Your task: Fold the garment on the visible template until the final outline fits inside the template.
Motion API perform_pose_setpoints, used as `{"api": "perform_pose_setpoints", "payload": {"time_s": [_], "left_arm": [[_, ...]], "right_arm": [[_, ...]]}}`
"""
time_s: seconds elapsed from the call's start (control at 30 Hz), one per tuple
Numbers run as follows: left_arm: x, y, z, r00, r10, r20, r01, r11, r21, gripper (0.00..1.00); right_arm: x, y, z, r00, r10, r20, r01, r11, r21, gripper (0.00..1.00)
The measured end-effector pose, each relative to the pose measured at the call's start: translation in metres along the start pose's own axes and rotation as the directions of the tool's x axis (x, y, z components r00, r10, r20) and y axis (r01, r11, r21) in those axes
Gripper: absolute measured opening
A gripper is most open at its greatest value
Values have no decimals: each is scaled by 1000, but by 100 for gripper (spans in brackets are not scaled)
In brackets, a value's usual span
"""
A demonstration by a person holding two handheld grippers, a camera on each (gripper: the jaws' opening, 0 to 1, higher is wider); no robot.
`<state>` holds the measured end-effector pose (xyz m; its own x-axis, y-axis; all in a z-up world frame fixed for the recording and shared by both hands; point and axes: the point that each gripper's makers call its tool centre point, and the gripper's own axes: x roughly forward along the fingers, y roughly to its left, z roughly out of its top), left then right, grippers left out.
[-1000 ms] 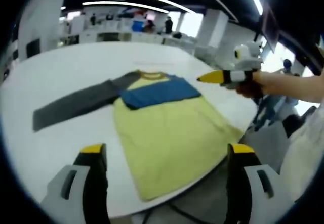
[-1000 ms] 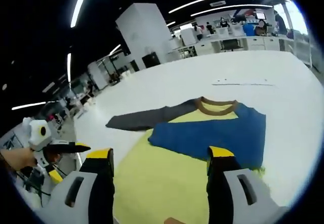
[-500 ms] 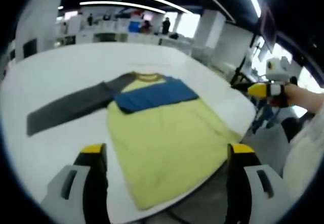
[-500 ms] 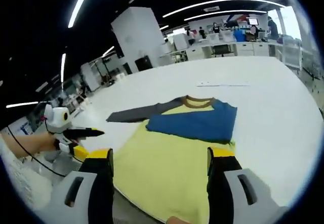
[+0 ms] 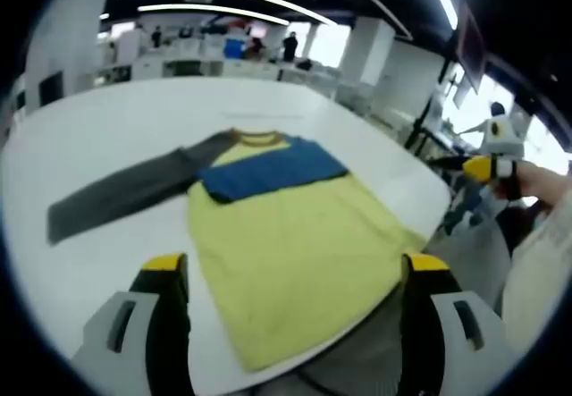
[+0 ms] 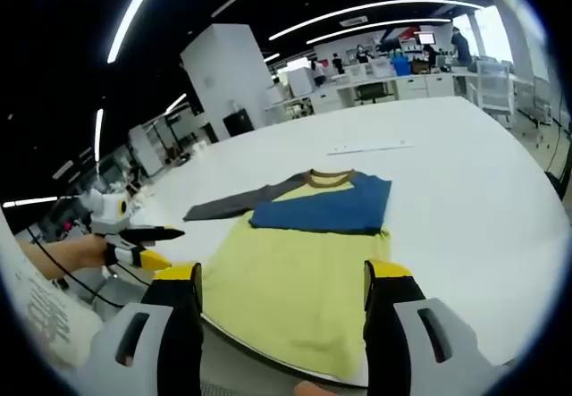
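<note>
You are working over a large white table (image 5: pixel 107 128) that carries everything in play. On it the garment (image 5: pixel 286 226) lies flat: a long-sleeved shirt with a yellow-green body, a brown collar (image 5: pixel 257 134) and one dark grey sleeve (image 5: pixel 125 190) stretched out flat across the table top. The other sleeve, the blue sleeve (image 5: pixel 268 168), is folded across the chest just below the collar. The shirt's hem reaches the near edge of the table, and in the right gripper view the garment (image 6: pixel 304 262) sits the same way, hem at the near edge, collar toward the far side. A faint line is marked on the table beyond the collar; you cannot make out a full template outline.

Your left gripper (image 5: pixel 290 275) has its yellow-tipped jaws spread wide with nothing between them, held off the near edge above the hem. Your right gripper (image 6: pixel 279 280) is likewise spread and empty, off the table's near edge. Each gripper shows at the side of the other's view, held in a hand clear of the table.
</note>
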<state>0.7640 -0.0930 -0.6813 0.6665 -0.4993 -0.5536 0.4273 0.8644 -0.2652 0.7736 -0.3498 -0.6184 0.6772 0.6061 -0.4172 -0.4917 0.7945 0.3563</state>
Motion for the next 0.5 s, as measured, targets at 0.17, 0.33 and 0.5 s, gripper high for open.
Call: {"api": "perform_pose_setpoints", "payload": {"time_s": [0.17,0.33,0.5], "left_arm": [[-10,44,-5,997,74,0,-74,996,-48,95],[-24,90,1,989,149,15,-148,986,-74,95],[-34,123,6,980,197,34,-192,976,-103,95]], "right_arm": [[-3,0,-5,1000,-4,-7,4,1000,0,73],[-6,-2,-7,1000,-12,-11,12,1000,10,72],[-4,-1,-8,1000,-12,-13,12,1000,18,72]]}}
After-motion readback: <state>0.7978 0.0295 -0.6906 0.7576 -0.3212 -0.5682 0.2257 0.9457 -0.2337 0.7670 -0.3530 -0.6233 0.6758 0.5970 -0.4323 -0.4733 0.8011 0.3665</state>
